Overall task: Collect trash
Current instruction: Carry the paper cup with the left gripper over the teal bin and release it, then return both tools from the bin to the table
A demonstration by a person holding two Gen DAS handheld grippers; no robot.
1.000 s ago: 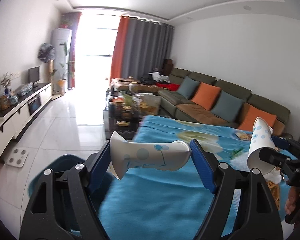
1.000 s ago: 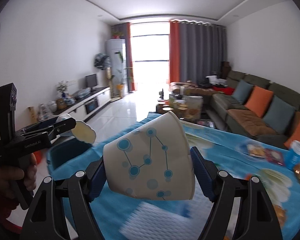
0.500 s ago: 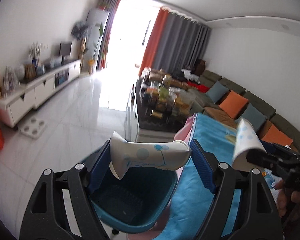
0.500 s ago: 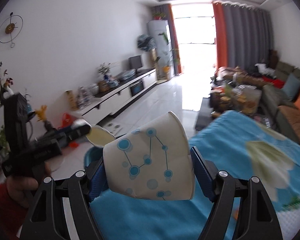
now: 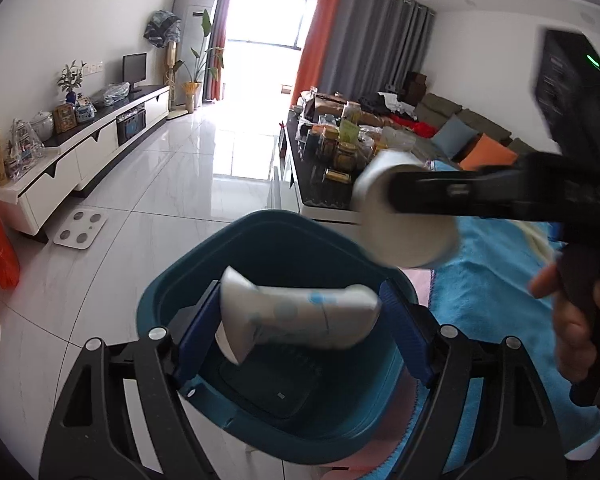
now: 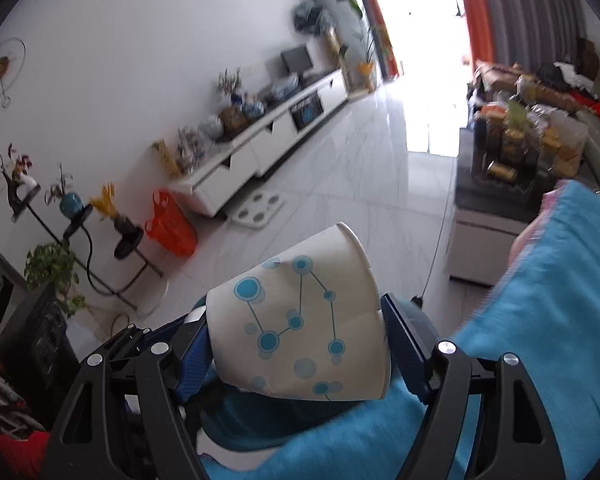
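The left gripper (image 5: pixel 300 312) is clamping a crushed paper cup (image 5: pixel 296 314) sideways between its blue pads, hanging directly over the open teal bin (image 5: pixel 204 264) that is standing on the white tiled floor (image 5: pixel 148 208) beside the blue cloth (image 5: pixel 496 280) on the table. The right gripper (image 6: pixel 296 332) is gripping a second paper cup (image 6: pixel 300 328), white with a blue dot-and-line pattern, its rim tilting up and away; in the left wrist view this cup's base is showing blurred above the bin's far right rim. A hand (image 5: pixel 572 320) is wrapping the right gripper's handle. Neither cup is showing any readable writing; the lettering on the gripper body is too blurred to read.
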